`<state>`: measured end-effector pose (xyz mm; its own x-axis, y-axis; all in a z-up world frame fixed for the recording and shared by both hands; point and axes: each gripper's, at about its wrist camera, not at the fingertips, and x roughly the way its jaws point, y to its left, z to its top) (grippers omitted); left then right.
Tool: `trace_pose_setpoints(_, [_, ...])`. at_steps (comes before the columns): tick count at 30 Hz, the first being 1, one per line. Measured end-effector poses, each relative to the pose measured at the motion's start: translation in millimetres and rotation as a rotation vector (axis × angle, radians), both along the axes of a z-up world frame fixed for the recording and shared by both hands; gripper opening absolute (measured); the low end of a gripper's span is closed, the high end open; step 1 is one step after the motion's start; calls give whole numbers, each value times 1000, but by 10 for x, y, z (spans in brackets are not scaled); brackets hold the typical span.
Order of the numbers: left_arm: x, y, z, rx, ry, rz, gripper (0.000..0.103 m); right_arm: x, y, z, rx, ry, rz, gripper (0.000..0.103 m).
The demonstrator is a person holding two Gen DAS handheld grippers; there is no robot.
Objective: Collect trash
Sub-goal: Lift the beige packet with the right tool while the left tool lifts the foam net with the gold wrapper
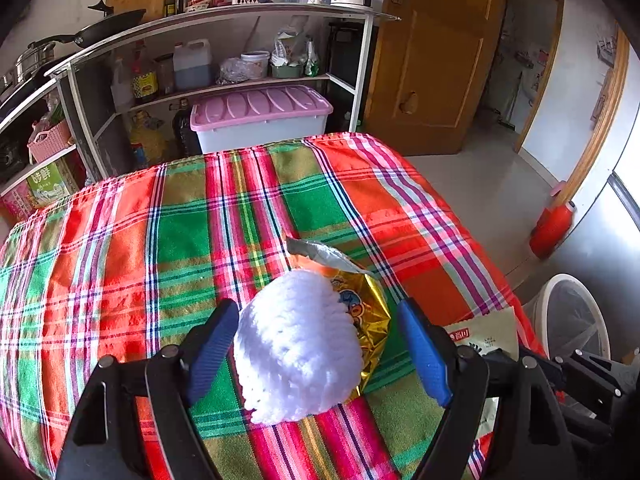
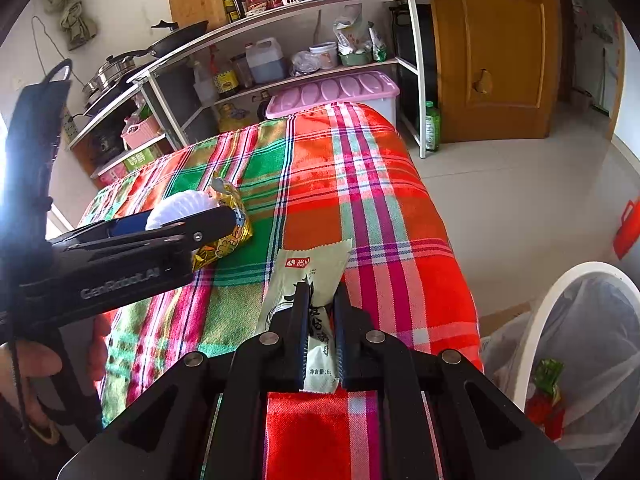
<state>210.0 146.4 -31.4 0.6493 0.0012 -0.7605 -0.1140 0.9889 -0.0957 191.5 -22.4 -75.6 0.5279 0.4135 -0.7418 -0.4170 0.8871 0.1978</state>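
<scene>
On the plaid cloth [image 1: 120,240], left tongs [image 1: 320,344] spread around white puff [image 1: 298,344], right tongs [image 2: 322,336] pinching packet [image 2: 308,276], half hidden.

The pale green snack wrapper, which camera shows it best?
The right wrist view: the pale green snack wrapper lies centred, print legible, pinched in the right gripper. The left wrist view shows only its corner at the table's edge, behind the left gripper.

Left gripper [image 1: 320,350] tilted downward, fingers spread wide (nothing pinched), right gripper [image 2: 320,334] clamped tight
</scene>
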Motion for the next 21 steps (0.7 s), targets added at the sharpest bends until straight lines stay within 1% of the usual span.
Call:
trace_pose_setpoints(2, [25, -11, -40, -3, 6, 6, 83, -6, -7, -14, 4, 3, 3, 12])
trace_pose_setpoints(9, [89, -59, -163, 39, 31, 20, 82, 25, -32, -46, 9, 15, 4, 12])
trace_pose_setpoints(11, [93, -44, -195, 24, 37, 24, 78, 27, -40, -48, 11, 14, 1, 12])
trace_pose_setpoints(13, [77, -54, -199, 45, 37, 21, 66, 29, -50, -53, 13, 16, 1, 11])
trace_pose_setpoints(15, [65, -64, -190, 41, 37, 3, 59, 28, -59, -58, 13, 16, -1, 12])
trace_pose_setpoints(21, [43, -66, -170, 19, 30, -7, 50, 22, -74, -65, 15, 16, -3, 11])
